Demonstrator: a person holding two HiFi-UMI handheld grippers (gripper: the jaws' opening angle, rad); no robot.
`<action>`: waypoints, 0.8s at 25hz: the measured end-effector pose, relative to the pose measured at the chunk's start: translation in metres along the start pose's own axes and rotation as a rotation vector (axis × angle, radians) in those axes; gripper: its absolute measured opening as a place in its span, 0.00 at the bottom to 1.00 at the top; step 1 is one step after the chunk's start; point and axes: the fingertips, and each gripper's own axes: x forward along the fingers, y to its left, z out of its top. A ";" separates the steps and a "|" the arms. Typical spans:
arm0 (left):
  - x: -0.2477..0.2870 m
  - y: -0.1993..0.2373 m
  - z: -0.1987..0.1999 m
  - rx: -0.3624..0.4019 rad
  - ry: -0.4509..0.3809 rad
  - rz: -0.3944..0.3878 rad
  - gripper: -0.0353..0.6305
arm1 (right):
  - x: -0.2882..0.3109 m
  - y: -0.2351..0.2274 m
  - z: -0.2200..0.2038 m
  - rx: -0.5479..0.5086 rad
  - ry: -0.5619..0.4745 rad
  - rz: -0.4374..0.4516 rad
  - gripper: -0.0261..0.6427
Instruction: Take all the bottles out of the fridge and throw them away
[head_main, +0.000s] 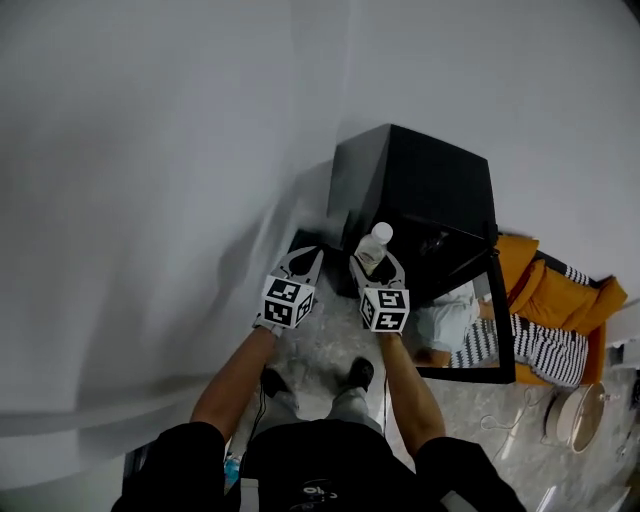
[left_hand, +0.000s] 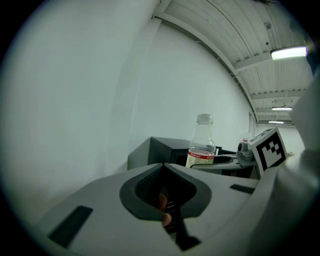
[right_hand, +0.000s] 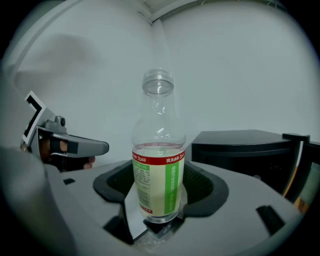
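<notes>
Bare studio-like room, plain white walls (head_main: 150, 150), strip ceiling lights (left_hand: 287, 51), black mini fridge (head_main: 420, 185) on speckled floor (head_main: 325, 345)

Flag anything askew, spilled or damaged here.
Nothing spilled or damaged. The bottle stands upright in the right gripper; the left gripper is shut and empty. Only the fridge door hangs open, with orange and striped fabric heaped by it.

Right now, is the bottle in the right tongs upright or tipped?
Upright: the bottle stands neck-up between the right tongs, shut on its base.
</notes>
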 end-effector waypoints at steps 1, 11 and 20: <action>-0.007 0.009 0.002 -0.002 -0.002 0.022 0.05 | 0.007 0.012 0.003 -0.004 -0.002 0.026 0.50; -0.060 0.068 -0.001 -0.033 -0.009 0.189 0.05 | 0.051 0.088 0.012 -0.049 0.014 0.203 0.50; -0.069 0.086 -0.021 -0.084 -0.011 0.251 0.05 | 0.077 0.104 -0.004 -0.082 0.052 0.284 0.50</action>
